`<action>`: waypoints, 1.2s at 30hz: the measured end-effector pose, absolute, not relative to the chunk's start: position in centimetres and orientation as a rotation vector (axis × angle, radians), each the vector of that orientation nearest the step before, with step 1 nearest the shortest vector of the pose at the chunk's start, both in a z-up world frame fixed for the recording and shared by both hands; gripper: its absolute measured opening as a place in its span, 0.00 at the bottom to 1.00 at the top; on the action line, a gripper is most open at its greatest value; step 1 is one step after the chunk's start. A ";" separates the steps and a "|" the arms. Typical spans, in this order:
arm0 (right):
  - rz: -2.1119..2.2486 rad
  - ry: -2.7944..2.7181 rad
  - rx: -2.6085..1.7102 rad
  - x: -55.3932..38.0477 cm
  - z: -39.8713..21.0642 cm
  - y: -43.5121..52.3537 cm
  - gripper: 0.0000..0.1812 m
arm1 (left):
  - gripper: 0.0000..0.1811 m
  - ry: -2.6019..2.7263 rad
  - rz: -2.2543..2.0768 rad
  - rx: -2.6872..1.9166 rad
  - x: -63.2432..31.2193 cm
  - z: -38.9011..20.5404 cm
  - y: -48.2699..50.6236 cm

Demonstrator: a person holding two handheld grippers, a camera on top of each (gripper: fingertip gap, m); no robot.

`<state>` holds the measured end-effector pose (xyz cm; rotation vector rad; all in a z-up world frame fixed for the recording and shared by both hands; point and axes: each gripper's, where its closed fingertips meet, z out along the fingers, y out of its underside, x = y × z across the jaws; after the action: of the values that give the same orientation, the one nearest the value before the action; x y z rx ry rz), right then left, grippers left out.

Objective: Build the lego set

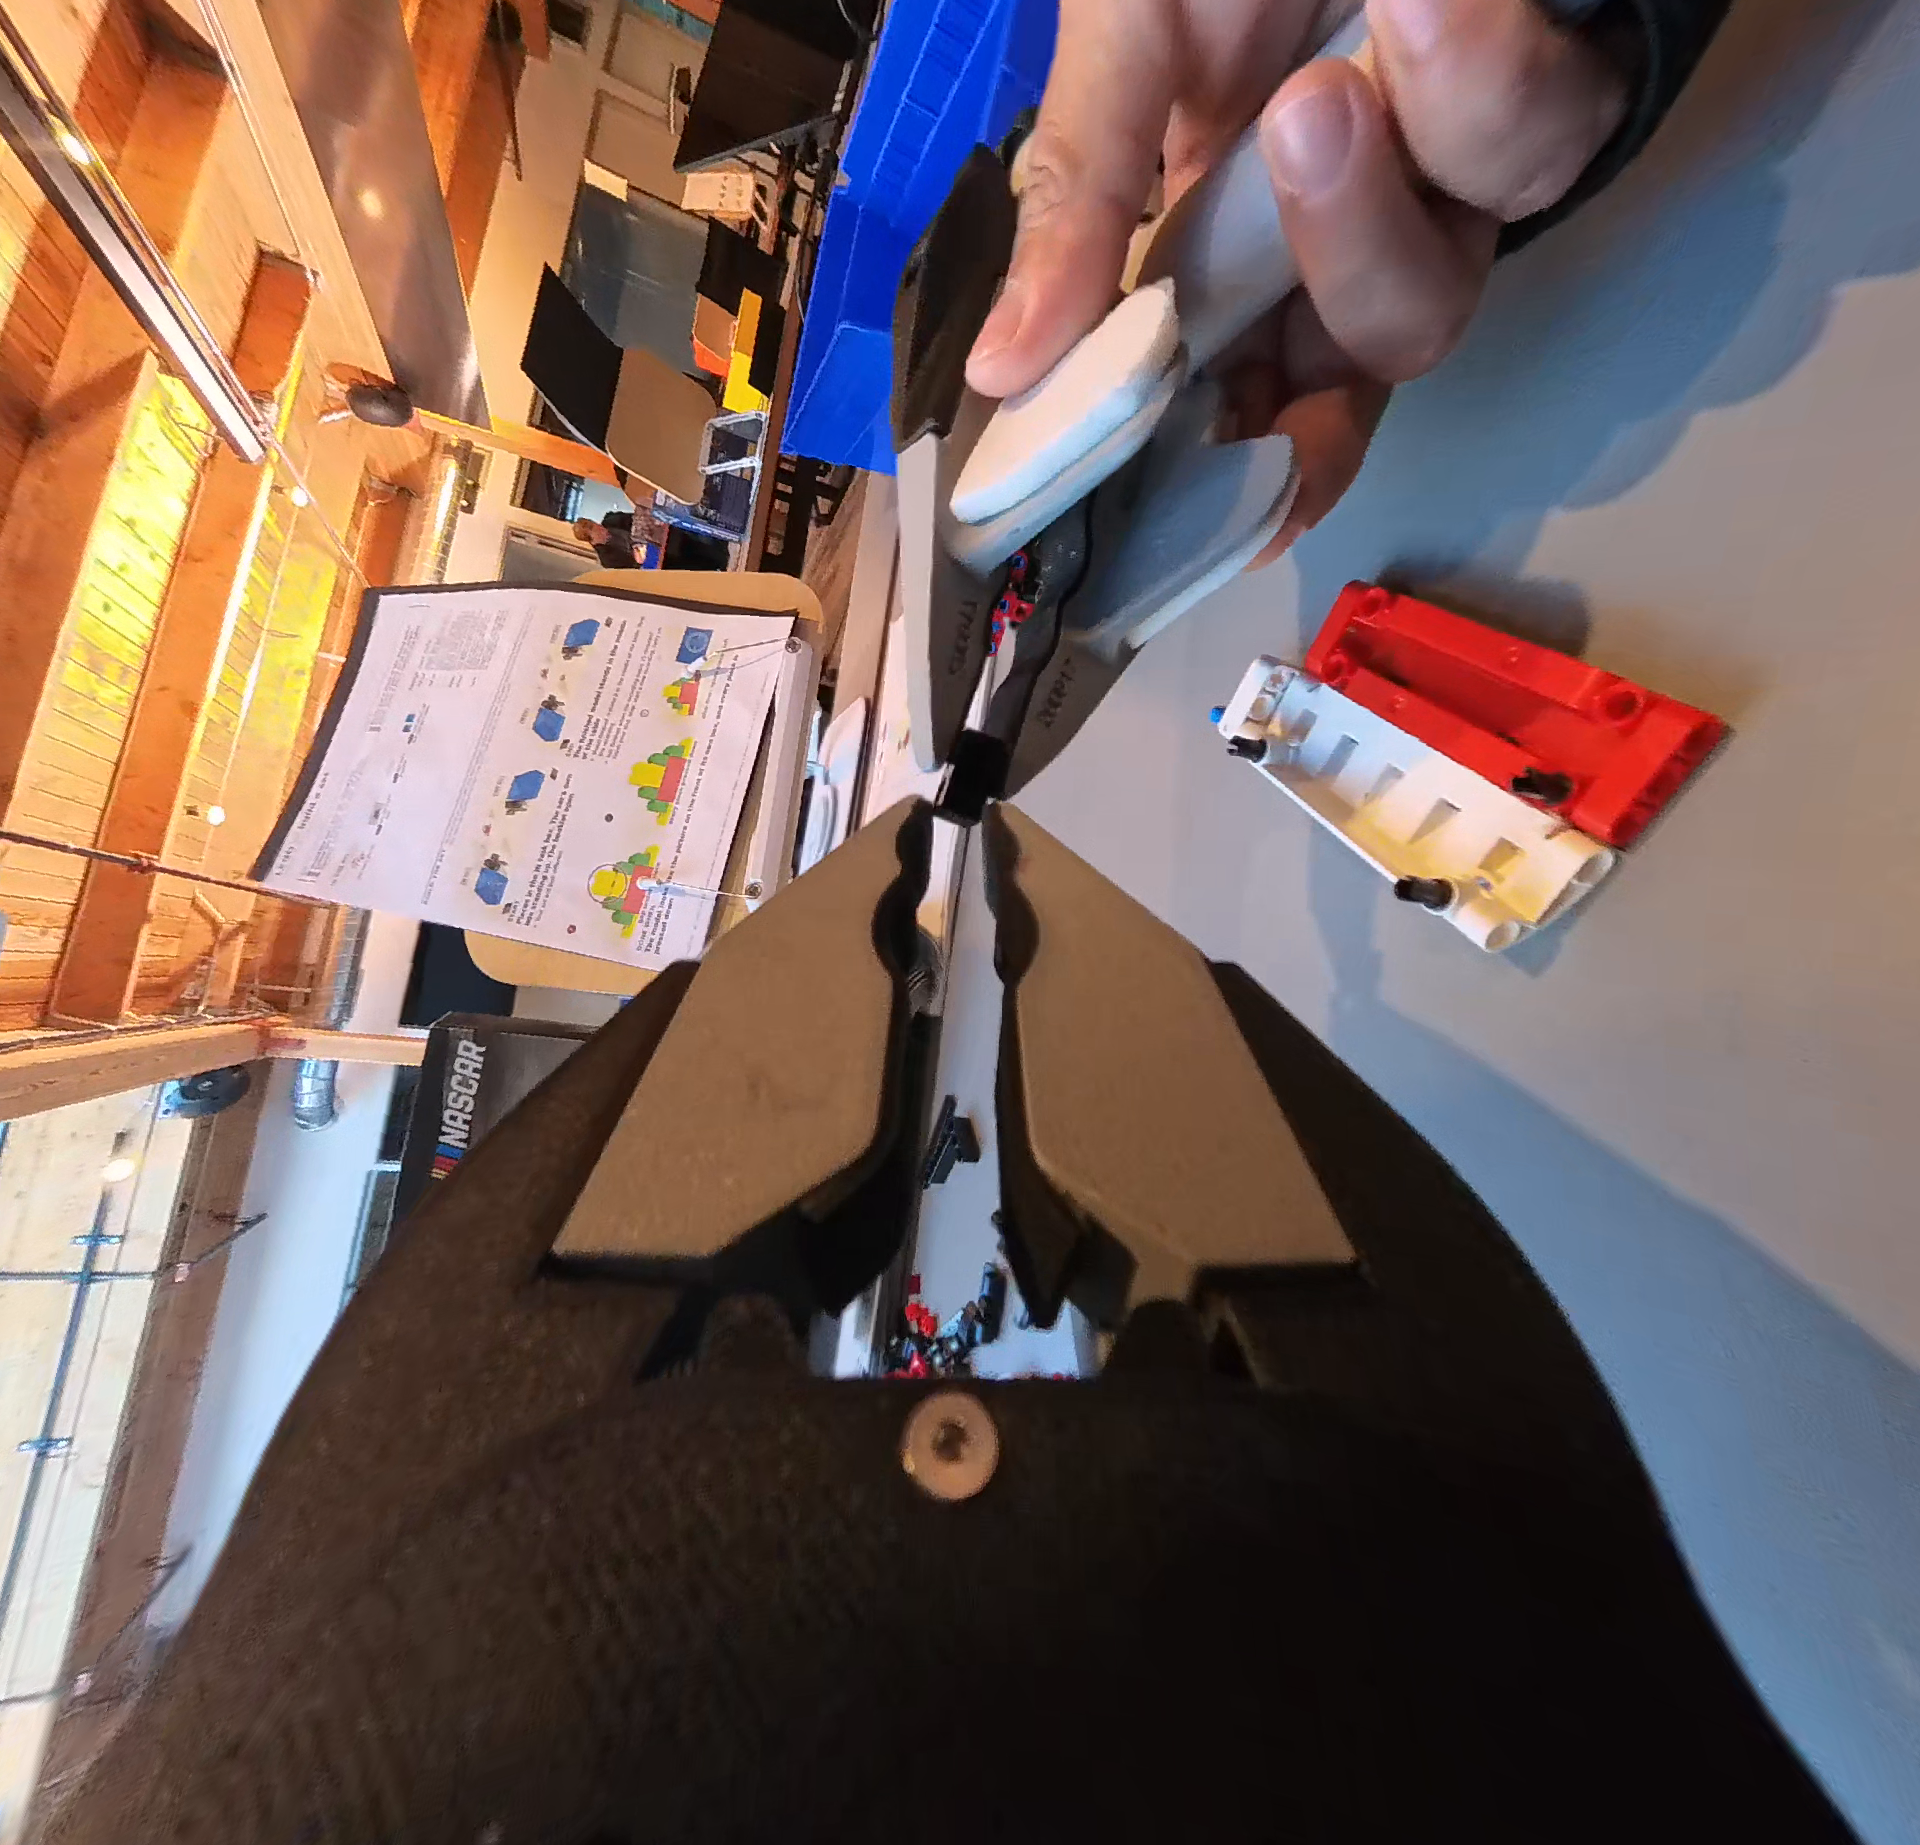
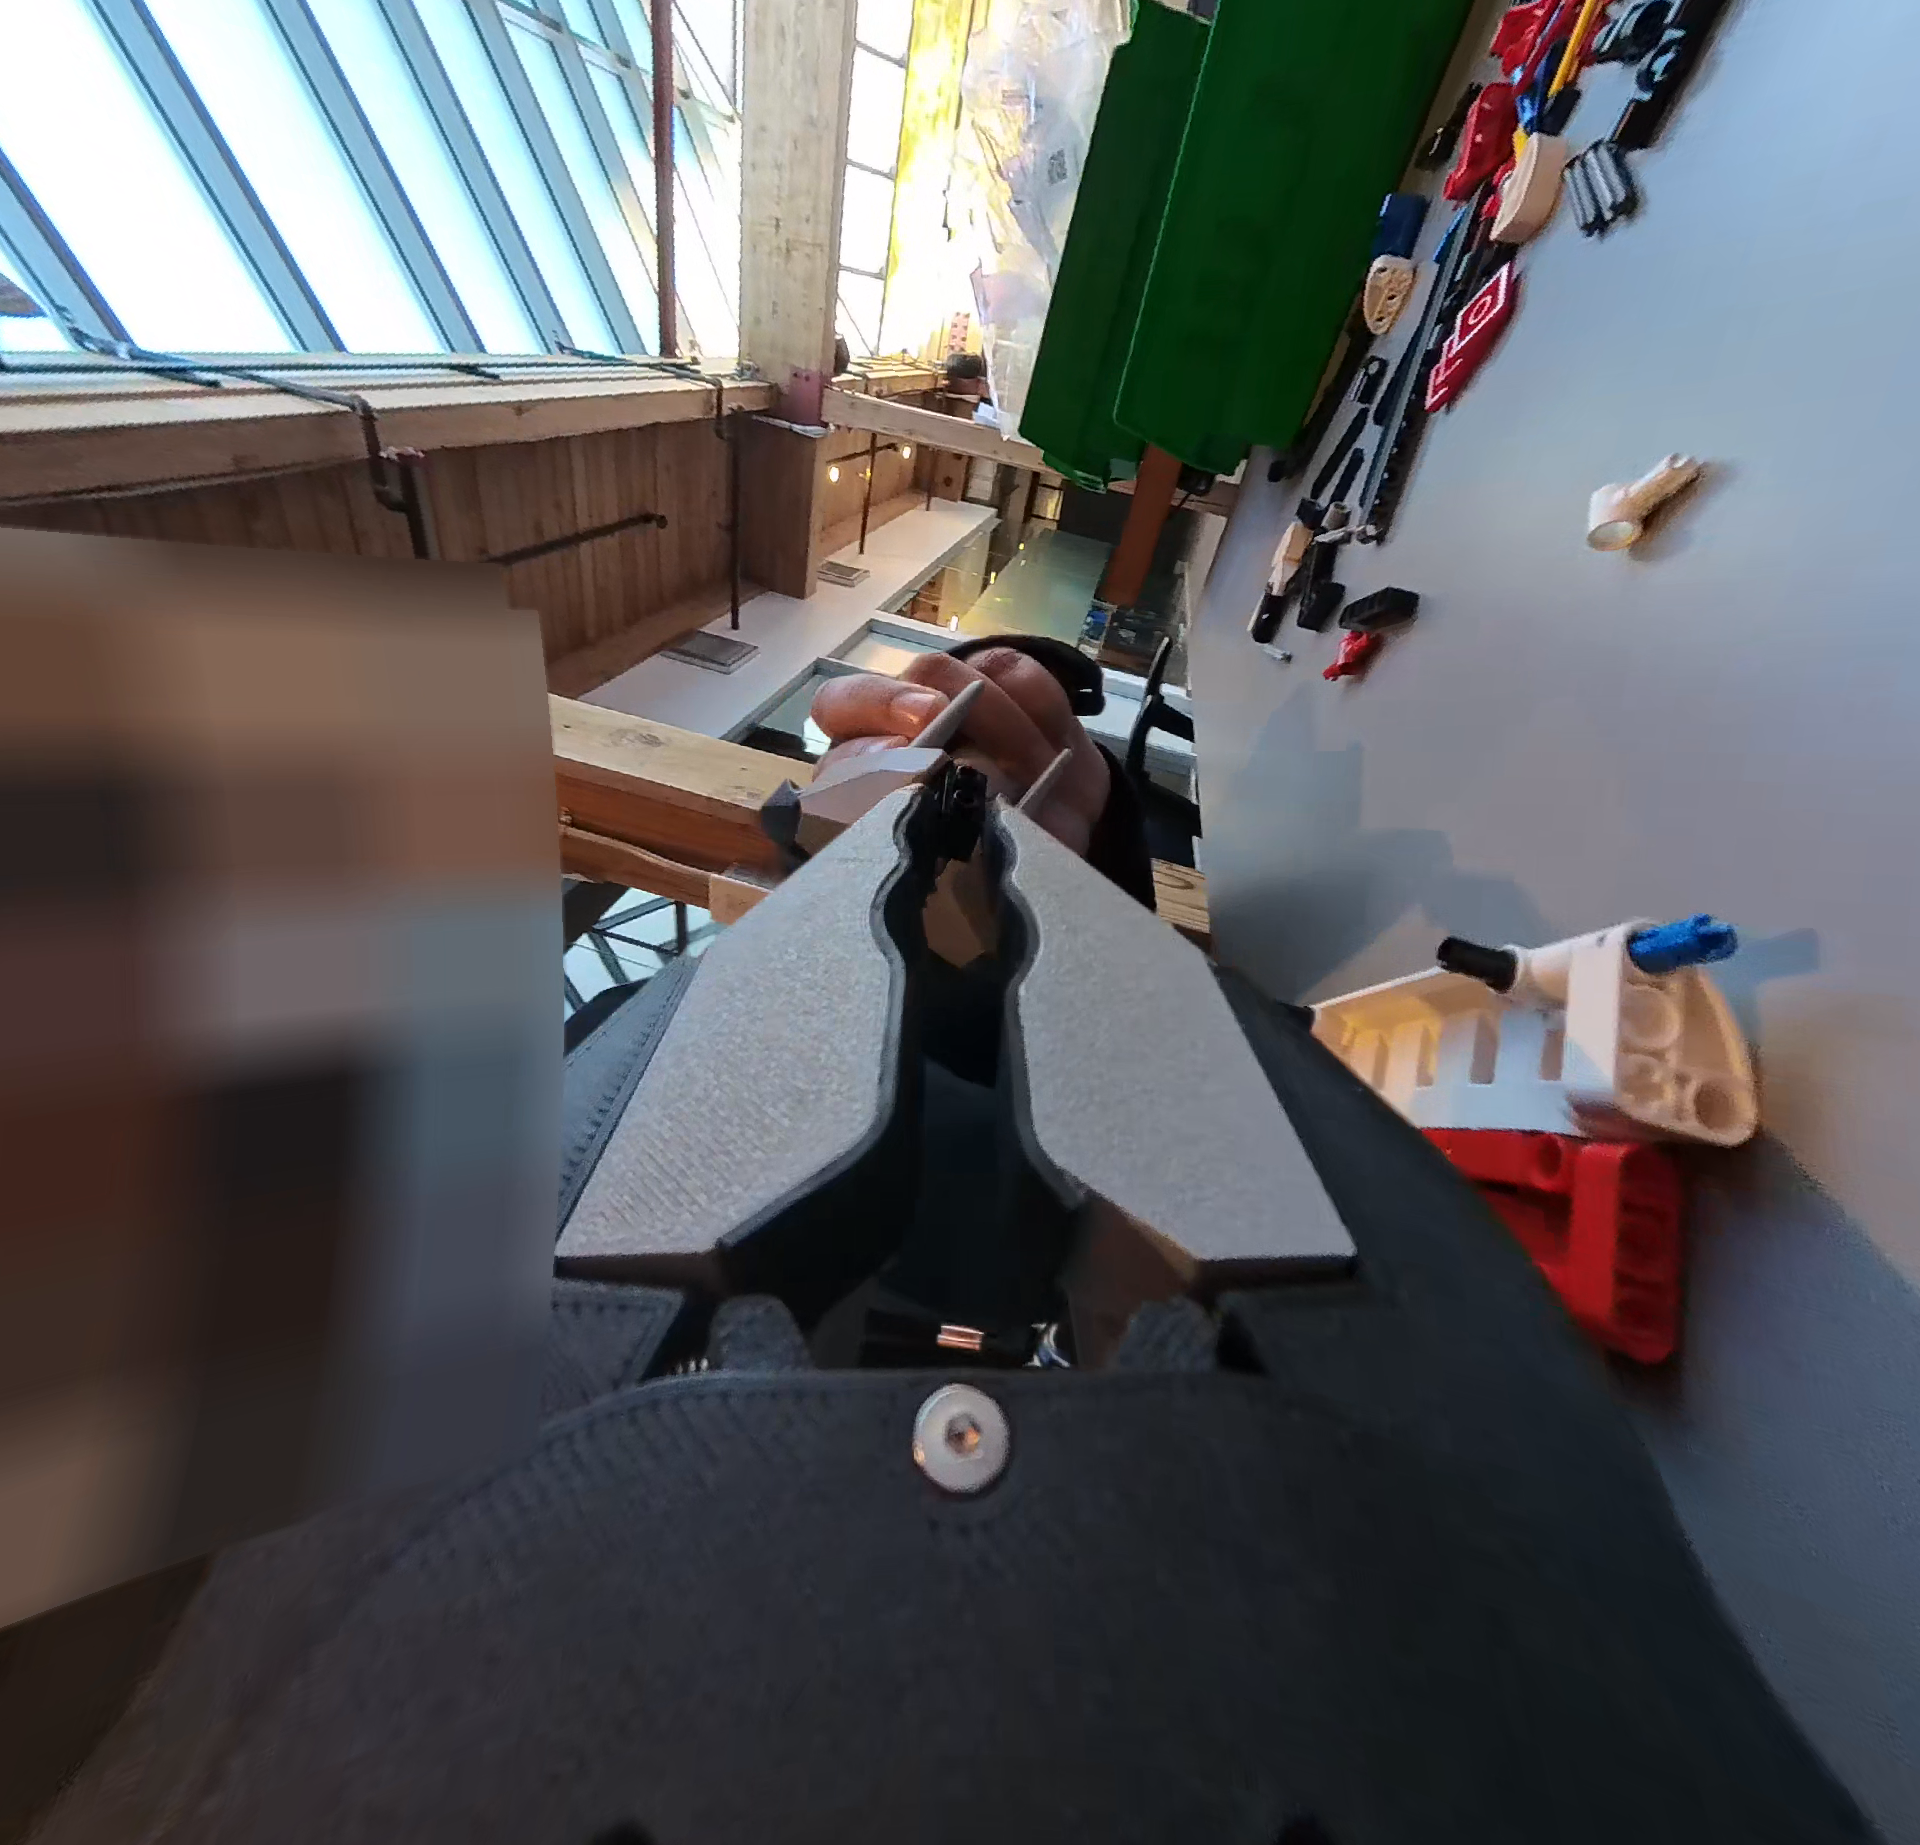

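My left gripper and my right gripper meet tip to tip above the grey table. A small black lego piece sits between both pairs of tips, and each gripper is closed on it. It also shows in the right wrist view. A hand holds the right gripper. A red panel joined to a white panel lies on the table beside the grippers. The white panel carries black pins and a blue pin; the red panel lies against it.
Many loose lego parts lie spread on the table, with a lone white part nearer. An instruction sheet stands clipped on a board. A blue bin and a green cloth are farther off. The grippers are tip to tip, or close to it.
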<state>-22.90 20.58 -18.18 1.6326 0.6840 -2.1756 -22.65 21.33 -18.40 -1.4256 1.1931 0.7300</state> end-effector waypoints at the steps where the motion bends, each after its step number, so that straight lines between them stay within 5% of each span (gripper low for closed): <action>1: -2.175 0.699 1.646 -23.0 -18.3 20.7 0.04 | 0.04 1.195 0.743 -1.426 -22.7 -18.5 21.4; 30: -2.203 1.058 1.956 -24.1 -19.7 22.9 0.10 | 0.03 0.959 0.770 -1.595 -25.7 -19.5 23.2; 36: -2.123 1.375 2.122 -23.6 -20.5 23.7 0.12 | 0.03 0.750 0.271 -1.818 -25.1 -20.3 23.2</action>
<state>-23.63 23.72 -20.48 2.1222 1.3749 -2.1233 -25.09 23.17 -20.27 -1.8182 0.7503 0.2714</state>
